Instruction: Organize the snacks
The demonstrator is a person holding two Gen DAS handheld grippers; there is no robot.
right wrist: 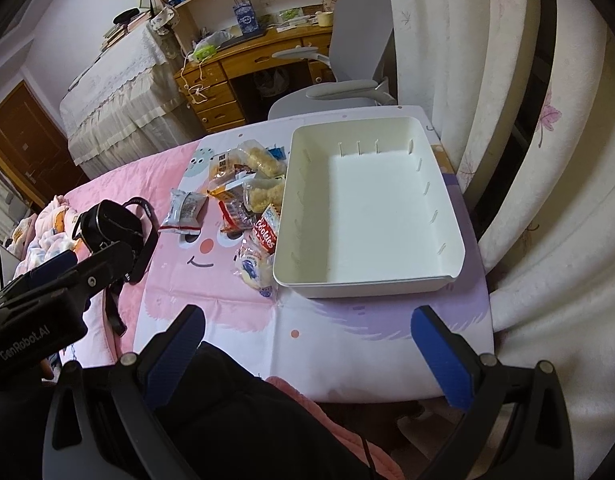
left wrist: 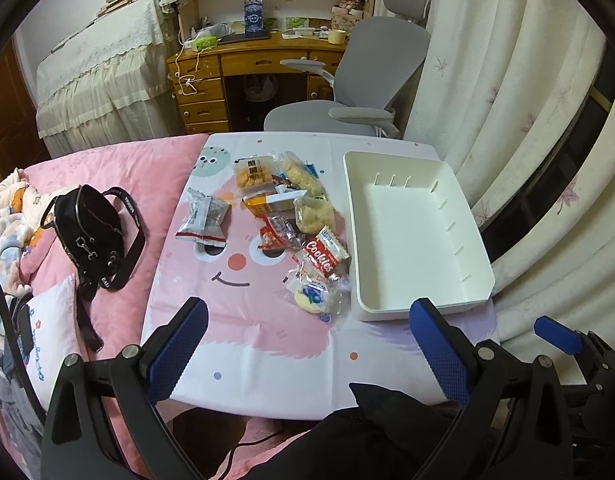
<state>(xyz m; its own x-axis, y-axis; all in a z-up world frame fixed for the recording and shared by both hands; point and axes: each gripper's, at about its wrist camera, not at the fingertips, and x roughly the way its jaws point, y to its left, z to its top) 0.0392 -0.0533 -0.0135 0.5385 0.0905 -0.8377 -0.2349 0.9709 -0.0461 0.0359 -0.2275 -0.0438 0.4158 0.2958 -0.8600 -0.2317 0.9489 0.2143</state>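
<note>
Evidently nothing is sorted yet: the white bin [left wrist: 463, 280] sits bare on the cartoon mat [left wrist: 267, 344] spread over the bed, while the snacks [left wrist: 291, 216] lie heaped just to its left, the Cookies pack [left wrist: 325, 254] and a blue-print pastry [left wrist: 313, 296] nearest its wall, and a grey packet [left wrist: 203, 218] apart further left. Both the left gripper [left wrist: 307, 354] and the right gripper [right wrist: 307, 356] hover over the mat's near edge, jaws spread wide, holding nothing. Every packet remains to be moved.

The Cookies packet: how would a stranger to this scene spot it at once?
Find the white bin on the cartoon mat. Snacks are heaped along its left wall; the Cookies packet lies near the heap's near end. It alone is red with big white "Cookies" lettering.
</note>
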